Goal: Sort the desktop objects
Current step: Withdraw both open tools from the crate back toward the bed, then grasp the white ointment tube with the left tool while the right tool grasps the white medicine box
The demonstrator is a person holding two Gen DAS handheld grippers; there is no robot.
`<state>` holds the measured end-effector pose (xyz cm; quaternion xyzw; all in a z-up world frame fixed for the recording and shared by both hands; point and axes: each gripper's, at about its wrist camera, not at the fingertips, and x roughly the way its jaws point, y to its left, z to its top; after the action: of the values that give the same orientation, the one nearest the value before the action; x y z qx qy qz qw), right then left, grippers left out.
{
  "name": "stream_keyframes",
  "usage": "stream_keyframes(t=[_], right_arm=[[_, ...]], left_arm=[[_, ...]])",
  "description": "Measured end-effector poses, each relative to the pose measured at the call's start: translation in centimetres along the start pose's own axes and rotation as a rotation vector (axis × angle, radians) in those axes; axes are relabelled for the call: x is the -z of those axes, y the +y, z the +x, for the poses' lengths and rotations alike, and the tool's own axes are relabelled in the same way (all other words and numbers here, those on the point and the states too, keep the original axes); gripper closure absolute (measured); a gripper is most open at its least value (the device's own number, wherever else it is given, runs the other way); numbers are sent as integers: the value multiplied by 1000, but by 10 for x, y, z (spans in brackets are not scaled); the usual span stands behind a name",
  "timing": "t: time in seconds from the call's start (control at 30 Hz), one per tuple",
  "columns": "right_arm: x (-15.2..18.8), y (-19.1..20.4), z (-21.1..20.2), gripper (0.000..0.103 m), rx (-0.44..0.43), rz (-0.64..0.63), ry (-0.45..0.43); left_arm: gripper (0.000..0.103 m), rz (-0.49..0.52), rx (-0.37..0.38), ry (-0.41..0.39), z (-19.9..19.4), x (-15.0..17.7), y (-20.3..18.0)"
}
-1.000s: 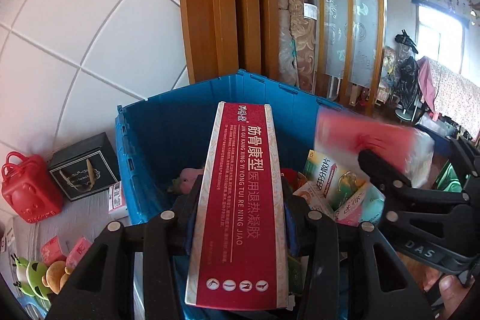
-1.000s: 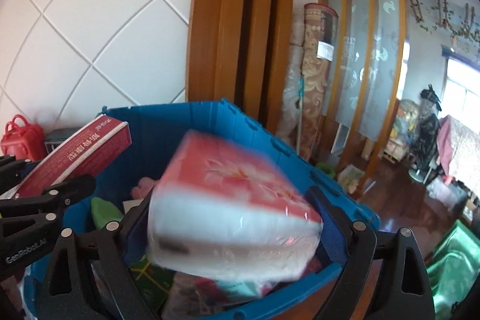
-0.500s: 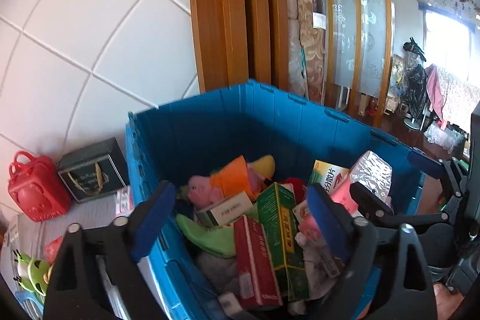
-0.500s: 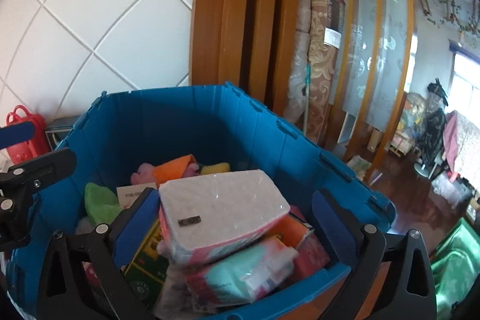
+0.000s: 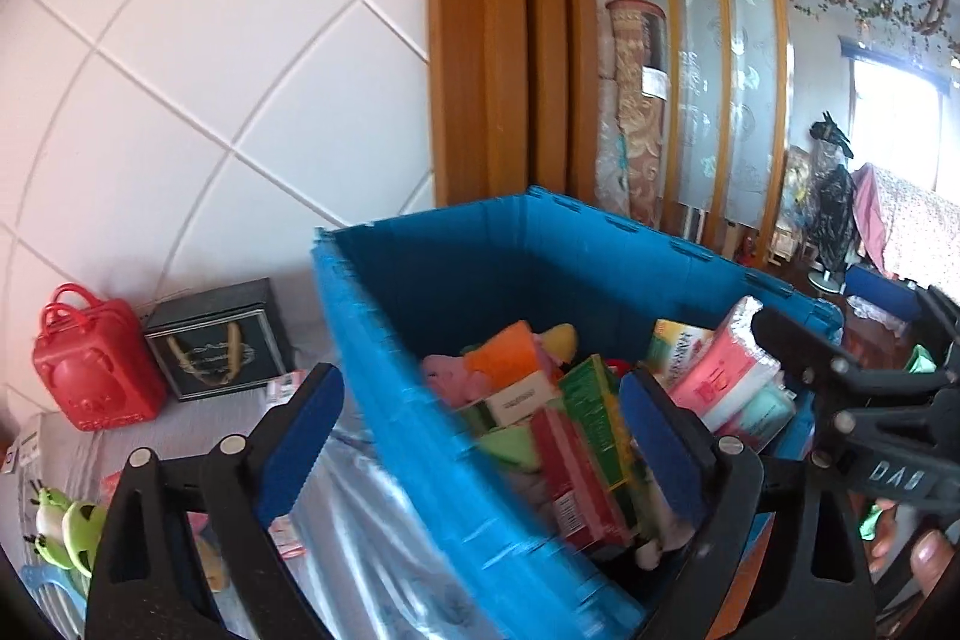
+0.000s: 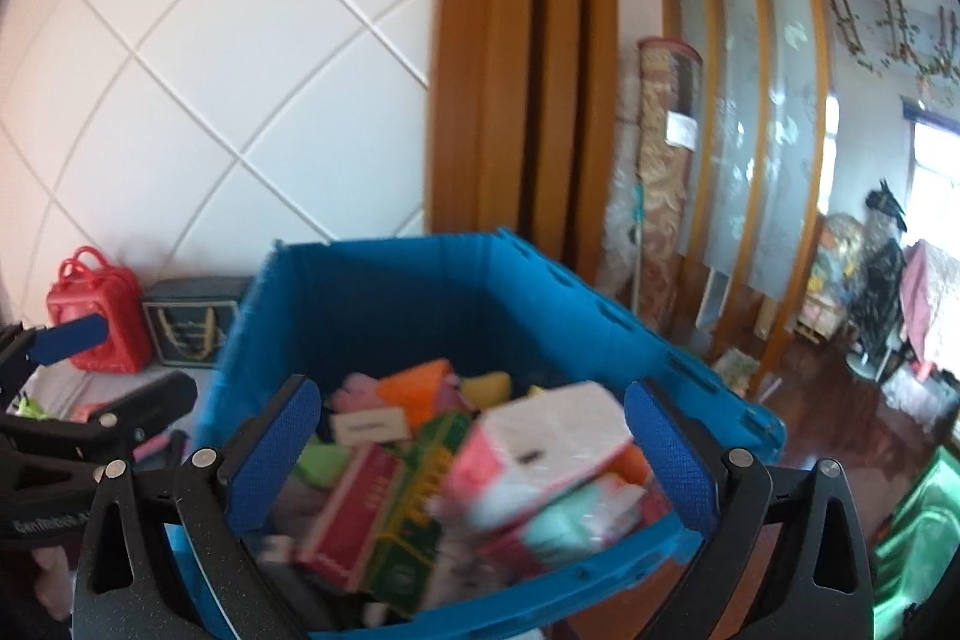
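Blue bin ahead of both, full: tissue pack and red box lie inside. Left gripper and right gripper fingers wide, empty. Leftover bench toys lie left of left fingers; left hand nearer.

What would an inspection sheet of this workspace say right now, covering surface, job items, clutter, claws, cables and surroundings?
Surface: grey cloth-covered tabletop, partly under a clear plastic sheet.
Job's things: blue crate filled with a red box, green box, pink tissue pack, plush toys.
Clutter: red toy case, dark gift box, green frog toys left of the crate.
Claws: left claw open, empty; right claw open, empty; both just opened.
Cables: nothing seen.
Surroundings: white tiled wall, wooden partition, rolled carpet.
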<state>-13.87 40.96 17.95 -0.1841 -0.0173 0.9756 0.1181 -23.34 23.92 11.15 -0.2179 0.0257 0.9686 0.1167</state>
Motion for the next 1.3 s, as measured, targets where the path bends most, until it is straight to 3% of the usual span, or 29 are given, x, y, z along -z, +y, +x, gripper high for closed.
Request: stream_keyframes(t=[0.17,0.33,0.63,0.93,1.2,1.3], right_arm=[[-9,50,-12,0,-50,-15,-18],[-10,109,-18,0,-130,-53,-13],[2,222,-7,0,-276,-144,28],[47,299,49,0,-316,-203,171],[90,317,124,0,-296,-235,353],[106,320,155,0,-286,-258,429]], left_arm=[[9,-47,-38,-2,-25,16,54],[9,-111,-123,18,-42,39,115],[9,-188,-356,103,-72,100,232],[9,-295,-534,234,-85,181,335],[9,-526,-686,380,-85,284,426],[9,-595,-703,463,-71,321,449]])
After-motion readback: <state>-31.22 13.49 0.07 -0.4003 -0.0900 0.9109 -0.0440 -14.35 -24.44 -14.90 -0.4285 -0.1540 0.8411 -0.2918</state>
